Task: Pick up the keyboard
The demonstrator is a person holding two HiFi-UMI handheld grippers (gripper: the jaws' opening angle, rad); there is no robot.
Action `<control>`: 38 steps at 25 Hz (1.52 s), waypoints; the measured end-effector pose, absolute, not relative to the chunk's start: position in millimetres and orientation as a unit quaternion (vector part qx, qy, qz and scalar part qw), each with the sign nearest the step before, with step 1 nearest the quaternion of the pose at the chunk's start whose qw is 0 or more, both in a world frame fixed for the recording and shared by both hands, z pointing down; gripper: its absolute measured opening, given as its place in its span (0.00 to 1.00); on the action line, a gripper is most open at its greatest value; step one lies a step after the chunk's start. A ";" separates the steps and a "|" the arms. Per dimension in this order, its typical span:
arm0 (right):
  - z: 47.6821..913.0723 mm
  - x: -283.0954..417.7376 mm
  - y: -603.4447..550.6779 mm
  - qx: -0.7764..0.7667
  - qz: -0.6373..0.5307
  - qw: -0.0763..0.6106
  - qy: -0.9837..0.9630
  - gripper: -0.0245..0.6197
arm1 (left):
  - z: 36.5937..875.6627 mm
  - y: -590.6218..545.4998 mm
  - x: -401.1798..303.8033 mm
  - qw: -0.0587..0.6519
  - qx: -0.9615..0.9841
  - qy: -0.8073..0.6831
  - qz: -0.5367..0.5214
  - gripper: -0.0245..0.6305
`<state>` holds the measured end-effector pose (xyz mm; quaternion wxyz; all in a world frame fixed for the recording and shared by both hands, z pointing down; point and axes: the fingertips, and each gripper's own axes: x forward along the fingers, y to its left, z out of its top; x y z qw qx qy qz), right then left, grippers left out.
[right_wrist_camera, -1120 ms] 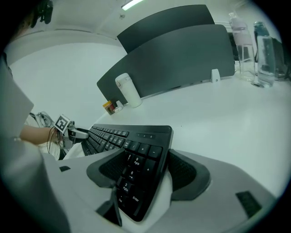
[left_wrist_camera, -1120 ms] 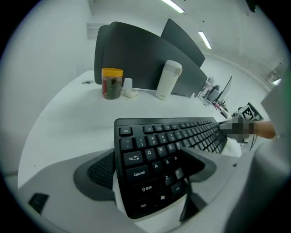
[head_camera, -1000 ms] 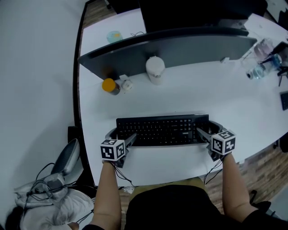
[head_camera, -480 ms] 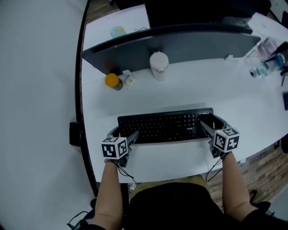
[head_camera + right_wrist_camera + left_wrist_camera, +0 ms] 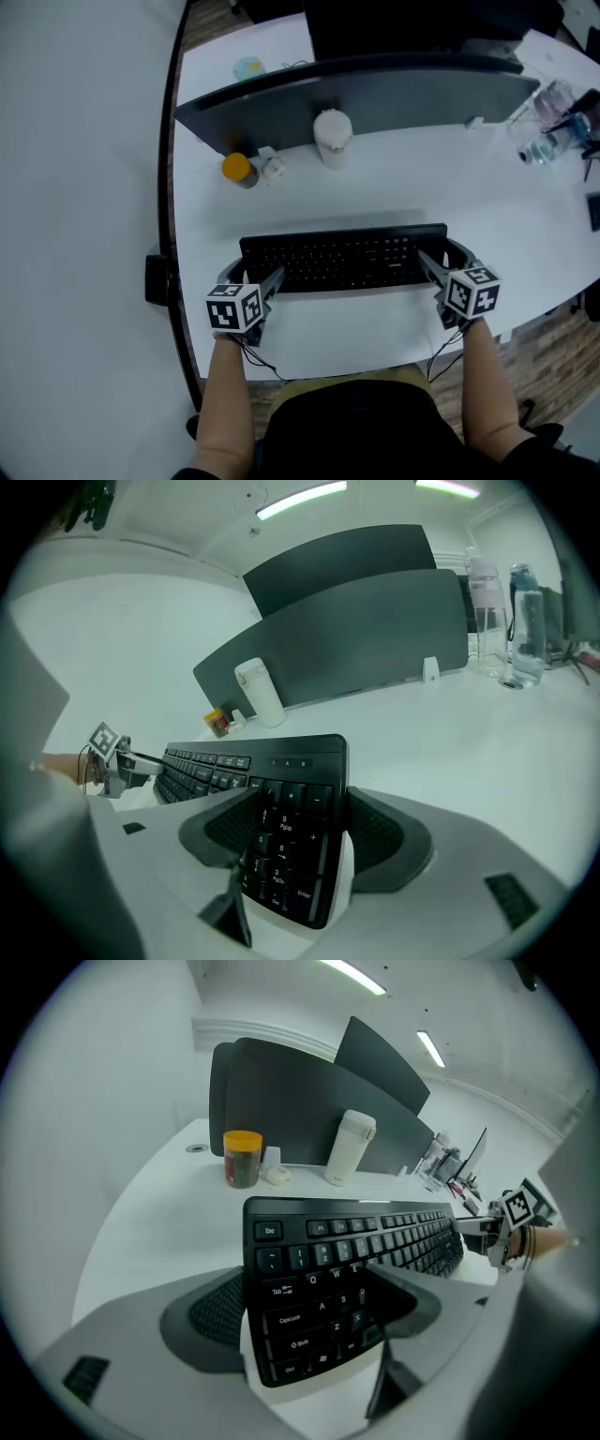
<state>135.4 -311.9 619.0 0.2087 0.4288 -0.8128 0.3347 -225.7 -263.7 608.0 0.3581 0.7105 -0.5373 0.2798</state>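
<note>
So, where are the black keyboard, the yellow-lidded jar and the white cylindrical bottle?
black keyboard (image 5: 342,260): head view, on its middle key rows.
yellow-lidded jar (image 5: 234,168): head view, on its yellow lid.
white cylindrical bottle (image 5: 331,133): head view, on its rounded top.

Office: white desk (image 5: 403,187), grey partition screen (image 5: 394,94), keyboard (image 5: 342,260), ceiling strip lights (image 5: 291,501).

White desk (image 5: 375,192) against a dark grey divider panel (image 5: 394,94), wood-plank floor (image 5: 558,342), ceiling strip lights (image 5: 292,501) overhead.
</note>
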 end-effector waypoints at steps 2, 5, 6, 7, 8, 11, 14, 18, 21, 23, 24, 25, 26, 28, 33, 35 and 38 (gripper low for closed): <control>612.5 135.4 -312.8 0.432 0.331 0.204 -0.814 0.52 | 600.0 -265.8 -225.5 0.350 0.713 -0.539 0.279 0.65; 595.7 135.8 -318.9 0.437 0.315 0.191 -0.821 0.52 | 584.0 -272.2 -224.9 0.335 0.719 -0.546 0.270 0.65; 589.1 136.1 -321.3 0.439 0.308 0.187 -0.823 0.52 | 578.2 -274.3 -224.7 0.329 0.721 -0.549 0.266 0.65; 582.2 136.4 -323.6 0.441 0.301 0.183 -0.826 0.52 | 571.8 -276.1 -224.6 0.323 0.722 -0.552 0.263 0.65; 574.9 136.5 -325.8 0.442 0.294 0.179 -0.828 0.52 | 564.5 -277.9 -224.6 0.317 0.724 -0.556 0.259 0.65; 553.0 137.1 -333.2 0.444 0.275 0.161 -0.837 0.52 | 540.3 -285.1 -223.8 0.292 0.731 -0.565 0.248 0.65; 532.8 137.7 -338.7 0.447 0.259 0.144 -0.844 0.52 | 515.7 -291.7 -223.1 0.265 0.738 -0.573 0.238 0.65; 507.9 140.0 -342.5 0.450 0.237 0.123 -0.853 0.52 | 485.9 -295.8 -220.6 0.234 0.745 -0.583 0.226 0.65; 487.2 141.7 -345.6 0.451 0.217 0.112 -0.859 0.52 | 465.9 -297.1 -218.7 0.216 0.749 -0.589 0.214 0.65; 471.2 143.8 -348.0 0.451 0.201 0.104 -0.863 0.52 | 451.8 -298.0 -216.5 0.204 0.752 -0.593 0.205 0.65; 463.1 144.8 -348.8 0.451 0.193 0.100 -0.865 0.52 | 444.5 -298.0 -215.5 0.198 0.753 -0.595 0.200 0.65; 455.1 145.3 -349.3 0.451 0.187 0.096 -0.868 0.52 | 436.8 -297.6 -214.7 0.193 0.753 -0.597 0.196 0.65; 447.2 145.9 -349.3 0.450 0.181 0.092 -0.870 0.52 | 428.7 -296.9 -214.0 0.187 0.754 -0.600 0.192 0.65; 431.2 148.3 -349.4 0.448 0.170 0.082 -0.874 0.52 | 410.5 -295.2 -211.2 0.172 0.754 -0.606 0.185 0.65; 393.3 161.7 -351.4 0.441 0.147 0.056 -0.884 0.52 | 362.8 -289.0 -196.0 0.129 0.754 -0.622 0.170 0.65; 376.7 168.7 -349.6 0.440 0.135 0.047 -0.887 0.52 | 346.3 -283.7 -188.2 0.121 0.751 -0.627 0.166 0.65; 353.1 176.0 -347.0 0.436 0.117 0.031 -0.892 0.52 | 321.9 -277.5 -180.0 0.107 0.748 -0.635 0.160 0.65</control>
